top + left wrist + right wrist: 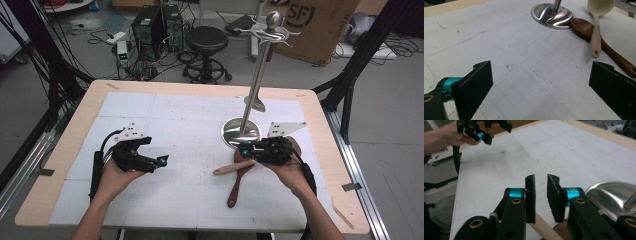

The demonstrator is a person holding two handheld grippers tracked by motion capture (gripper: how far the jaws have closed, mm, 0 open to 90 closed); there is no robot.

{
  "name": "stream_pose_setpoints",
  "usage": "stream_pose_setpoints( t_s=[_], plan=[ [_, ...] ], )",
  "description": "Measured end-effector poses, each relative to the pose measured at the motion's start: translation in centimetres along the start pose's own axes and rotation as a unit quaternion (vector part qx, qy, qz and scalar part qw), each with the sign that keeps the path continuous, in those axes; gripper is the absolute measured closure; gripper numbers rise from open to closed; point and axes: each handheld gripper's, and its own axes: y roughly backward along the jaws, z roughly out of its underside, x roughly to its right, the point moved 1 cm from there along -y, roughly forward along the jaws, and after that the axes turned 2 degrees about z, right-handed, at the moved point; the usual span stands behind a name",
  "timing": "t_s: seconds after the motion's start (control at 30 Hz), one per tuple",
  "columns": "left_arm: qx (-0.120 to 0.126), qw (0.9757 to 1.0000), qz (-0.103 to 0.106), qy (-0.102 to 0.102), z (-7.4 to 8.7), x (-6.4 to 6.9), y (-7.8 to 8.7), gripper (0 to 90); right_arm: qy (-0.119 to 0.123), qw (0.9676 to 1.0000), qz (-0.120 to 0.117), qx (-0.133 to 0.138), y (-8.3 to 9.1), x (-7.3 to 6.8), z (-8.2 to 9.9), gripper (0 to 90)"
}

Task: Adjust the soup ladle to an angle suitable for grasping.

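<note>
Seen from above, the right hand-held gripper (248,150) covers the bowls of the cream ladle (234,168) and the brown wooden spoon (235,186), leaving their handles showing. In the right gripper view the ladle's handle (546,229) passes under the jaws (whether the pads press it cannot be told) and runs off the bottom edge. The left gripper view cuts off the steel stand (553,13) above its base and the wooden spoon's (607,48) handle end.

text: "SF" | on: cardboard box (320,25) | place: floor behind table
</note>
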Motion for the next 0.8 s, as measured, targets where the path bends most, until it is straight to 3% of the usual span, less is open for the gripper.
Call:
stream_pose_setpoints(
  t_s=[0.13, 0.47, 0.8],
  plan=[
    [-0.002, 1.0, 0.0, -0.002, 0.0, 0.0, 0.0, 5.9, 0.008, 0.9999, -0.001, -0.012, -0.7, -0.3, 0.8, 89.3],
    [0.0, 1.0, 0.001, -0.001, 0.0, 0.0, 0.1, 5.8, -0.01, 0.9994, -0.016, -0.031, -2.2, -1.0, 3.0, 89.4],
    [0.001, 1.0, 0.001, 0.0, 0.0, -0.1, 0.1, 5.8, -0.003, 0.997, -0.03, -0.071, -4.2, -1.8, 4.6, 89.4]
  ],
)
